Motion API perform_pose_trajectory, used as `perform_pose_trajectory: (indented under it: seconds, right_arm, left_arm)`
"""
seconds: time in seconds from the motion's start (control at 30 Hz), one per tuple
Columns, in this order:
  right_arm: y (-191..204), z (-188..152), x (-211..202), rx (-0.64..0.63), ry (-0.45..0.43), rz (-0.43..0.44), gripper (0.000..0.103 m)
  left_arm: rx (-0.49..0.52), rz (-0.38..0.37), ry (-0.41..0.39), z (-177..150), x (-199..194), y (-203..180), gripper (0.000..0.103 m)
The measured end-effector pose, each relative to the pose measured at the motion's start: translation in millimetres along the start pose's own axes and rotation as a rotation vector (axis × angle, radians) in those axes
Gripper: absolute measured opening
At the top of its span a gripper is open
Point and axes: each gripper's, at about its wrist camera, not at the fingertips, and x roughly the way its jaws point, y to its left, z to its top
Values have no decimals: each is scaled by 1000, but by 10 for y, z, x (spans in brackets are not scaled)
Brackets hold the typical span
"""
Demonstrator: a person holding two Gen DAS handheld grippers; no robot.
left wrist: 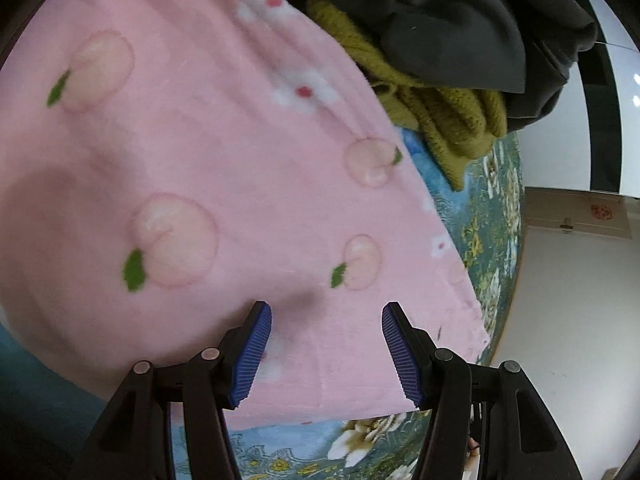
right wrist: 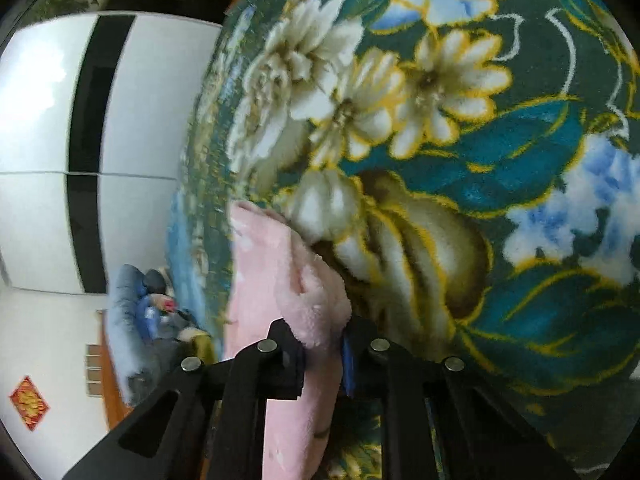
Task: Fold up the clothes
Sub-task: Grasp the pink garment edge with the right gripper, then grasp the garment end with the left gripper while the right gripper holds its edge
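Gripping a bunched pink edge, the right gripper [right wrist: 322,354] has its jaws closed on the pink cloth [right wrist: 280,280], which runs forward and to its left over the floral blanket [right wrist: 520,200]. The left gripper [left wrist: 326,350] is held with jaws spread wide and nothing between them, directly above the same cloth [left wrist: 200,160], which is spread mostly flat below and ahead of it. A pile of dark [left wrist: 460,20] and olive [left wrist: 448,112] clothes is seen ahead and to its right, clear of the cloth. The step is judged to be a fold of the pink cloth, with one edge held; which fold in the sequence cannot be told. Next, a grip by the left on a matching edge or corner is probably needed, so that both sides can be carried over evenly and kept taut without dragging the spread part.
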Motion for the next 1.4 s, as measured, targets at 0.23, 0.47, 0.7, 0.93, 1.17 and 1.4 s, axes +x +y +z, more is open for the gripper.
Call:
perform_pose_trajectory:
  seconds: [0.23,0.47,0.7,0.93,1.17,1.4]
  right_arm:
    - [447,-117,-125,-102,-30,-31,15]
    - [1534,-571,-477,-455,-59,10,15]
    - [2522,-1457,-559,-725,21,159,15]
    - [3135,-2618,-96,-936,186,273,15]
    - [3054,-3875,880,-1123,408,164,15]
    - [2640,-4793,1460,-1262,572,39,15]
  left_arm:
    - [42,53,15,-10,43,-5,62]
    - [197,35,-63,-178,-264,-243,62]
    - [151,-57,-251,-242,-980,-26,62]
    - [83,-42,-413,-284,-1638,449,62]
    - [19,-13,-492,-382,-2067,903,62]
    - [-26,-4,-501,-493,-2264,1190,62]
